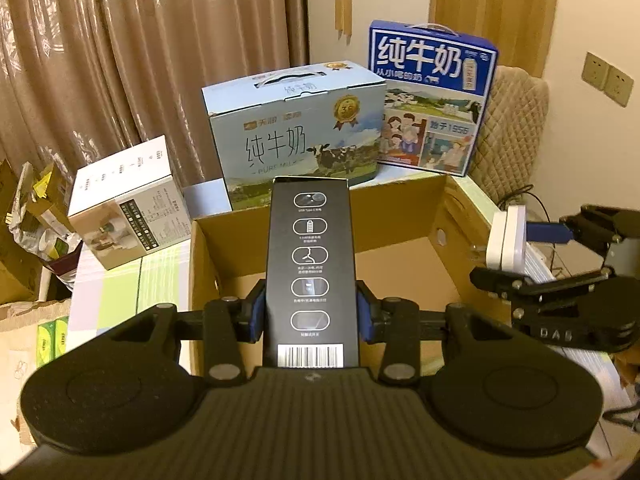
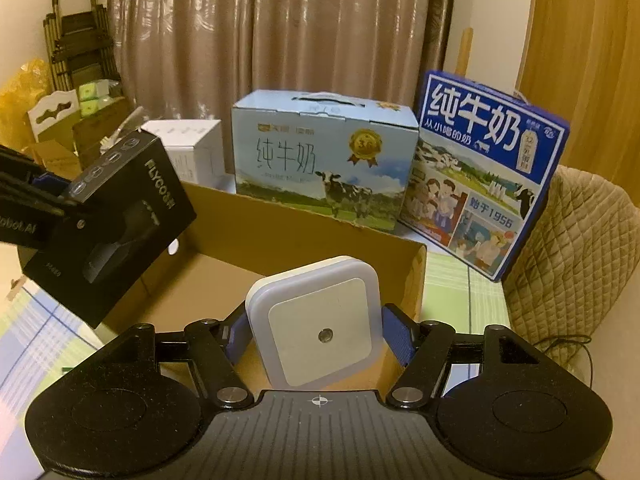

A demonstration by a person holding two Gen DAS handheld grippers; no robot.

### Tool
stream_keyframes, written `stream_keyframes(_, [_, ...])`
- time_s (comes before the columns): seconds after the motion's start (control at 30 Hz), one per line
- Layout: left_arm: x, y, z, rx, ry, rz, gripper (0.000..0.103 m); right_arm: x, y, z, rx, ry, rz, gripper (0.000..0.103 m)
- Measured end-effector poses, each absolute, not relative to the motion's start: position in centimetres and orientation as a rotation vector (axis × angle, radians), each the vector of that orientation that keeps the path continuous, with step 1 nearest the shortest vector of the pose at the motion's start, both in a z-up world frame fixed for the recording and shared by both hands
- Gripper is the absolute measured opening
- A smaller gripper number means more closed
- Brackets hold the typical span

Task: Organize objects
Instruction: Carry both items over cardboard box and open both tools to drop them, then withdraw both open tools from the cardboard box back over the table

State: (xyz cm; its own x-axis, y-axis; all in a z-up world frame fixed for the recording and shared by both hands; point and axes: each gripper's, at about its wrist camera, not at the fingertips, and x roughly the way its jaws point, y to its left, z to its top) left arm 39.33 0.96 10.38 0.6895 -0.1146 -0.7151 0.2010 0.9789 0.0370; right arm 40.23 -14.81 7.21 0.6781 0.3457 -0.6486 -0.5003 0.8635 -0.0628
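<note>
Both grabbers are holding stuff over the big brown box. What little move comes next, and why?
Probably lower the black box into the cardboard box and let go. The left gripper is shut on it right above the opening, and the inside below looks bare. The right gripper holds the white night light over the same box, so that likely follows.
</note>
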Motion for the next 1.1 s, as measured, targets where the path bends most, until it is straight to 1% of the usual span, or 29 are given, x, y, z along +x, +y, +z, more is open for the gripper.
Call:
stream_keyframes(0.17, [41.3, 0.8, 8.5, 0.129, 0.806, -0.180, 0.040, 41.3, -14.3, 5.5, -0.240, 0.708, 0.480, 0.065])
stream_keyframes(0.2, [41.4, 0.8, 8.2, 0.129, 0.807, -0.175, 0.041, 41.4, -14.3, 5.2, -0.238, 0.715, 0.480, 0.065])
stream_keyframes(0.23, [41.4, 1.0, 7.8, 0.123, 0.808, -0.166, 0.047, 41.4, -14.3, 4.9, -0.238, 0.722, 0.481, 0.065])
stream_keyframes(0.27, [41.4, 1.1, 7.6, 0.117, 0.806, -0.160, 0.049, 41.3, -14.2, 4.7, -0.240, 0.727, 0.481, 0.065])
stream_keyframes(0.47, [40.2, 1.9, 6.6, 0.119, 0.810, -0.151, 0.049, 41.1, -14.3, 3.8, -0.246, 0.757, 0.482, 0.065])
stream_keyframes(0.7, [39.2, 2.4, 7.3, 0.113, 0.798, -0.147, 0.049, 41.3, -14.1, 4.4, -0.204, 0.744, 0.497, 0.065])
stream_keyframes(0.77, [38.9, 2.5, 7.5, 0.117, 0.792, -0.147, 0.056, 41.4, -14.4, 4.6, -0.160, 0.718, 0.525, 0.067])
stream_keyframes(0.8, [38.7, 2.5, 7.7, 0.115, 0.785, -0.144, 0.066, 41.3, -14.6, 4.8, -0.143, 0.704, 0.511, 0.069])
stream_keyframes(0.83, [38.4, 2.5, 7.9, 0.114, 0.776, -0.143, 0.071, 41.2, -14.8, 5.1, -0.129, 0.691, 0.496, 0.073])
stream_keyframes(0.9, [37.6, 2.5, 8.2, 0.117, 0.764, -0.148, 0.071, 40.7, -15.4, 5.6, -0.100, 0.672, 0.483, 0.074])
stream_keyframes(0.97, [36.8, 2.6, 8.4, 0.109, 0.757, -0.149, 0.074, 39.7, -16.0, 6.3, -0.092, 0.655, 0.474, 0.075])
stream_keyframes(1.1, [34.2, 2.9, 8.4, 0.076, 0.751, -0.153, 0.076, 36.1, -17.6, 7.8, -0.082, 0.627, 0.458, 0.075])
